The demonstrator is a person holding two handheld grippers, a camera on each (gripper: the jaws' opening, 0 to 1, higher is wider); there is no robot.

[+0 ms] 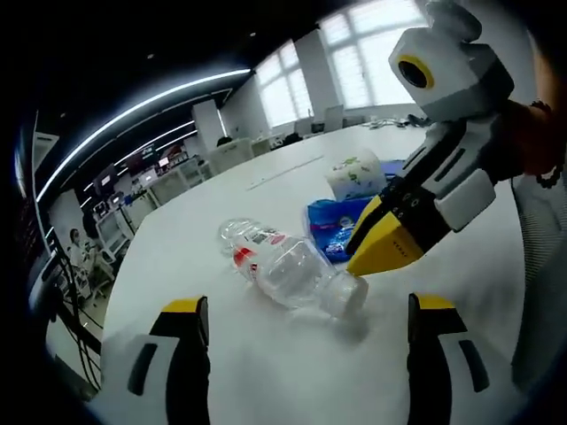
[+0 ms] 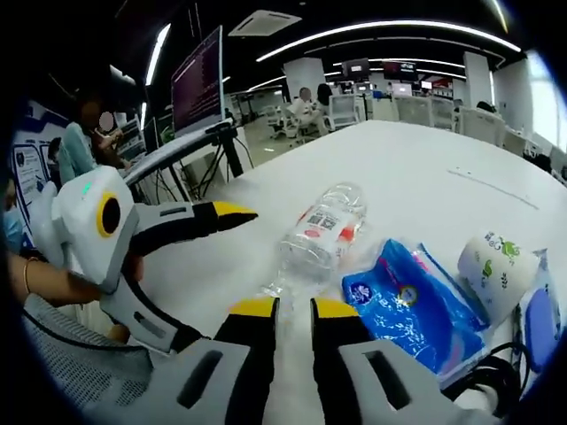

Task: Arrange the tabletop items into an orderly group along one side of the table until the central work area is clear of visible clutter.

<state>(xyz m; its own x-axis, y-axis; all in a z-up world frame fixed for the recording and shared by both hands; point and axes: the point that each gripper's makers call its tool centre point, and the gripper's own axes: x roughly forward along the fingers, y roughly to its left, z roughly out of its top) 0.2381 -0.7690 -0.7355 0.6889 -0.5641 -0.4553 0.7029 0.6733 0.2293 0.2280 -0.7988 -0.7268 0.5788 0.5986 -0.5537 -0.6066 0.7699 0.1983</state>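
Straight ahead of your right gripper, jaws nearly shut & empty, bottle is lying lengthwise, neck twd you; left gripper gaping wide, farther off.

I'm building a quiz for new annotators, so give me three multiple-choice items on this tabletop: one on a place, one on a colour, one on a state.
1. Where does the blue packet lie?
A. between the bottle and the tissue roll
B. on top of the bottle
C. on the floor

2. What colour is the bottle's label?
A. green
B. red and white
C. black

3. How do the right tool's jaws stand?
A. wide apart
B. nearly closed at the bottle's neck
C. clamped on the roll

Answers:
1 A: in the right gripper view it sits between the clear bottle and the tissue roll.
2 B: the band on the bottle shows red and white.
3 B: the right tool shows a narrow gap, its tips at the bottle's narrow end.
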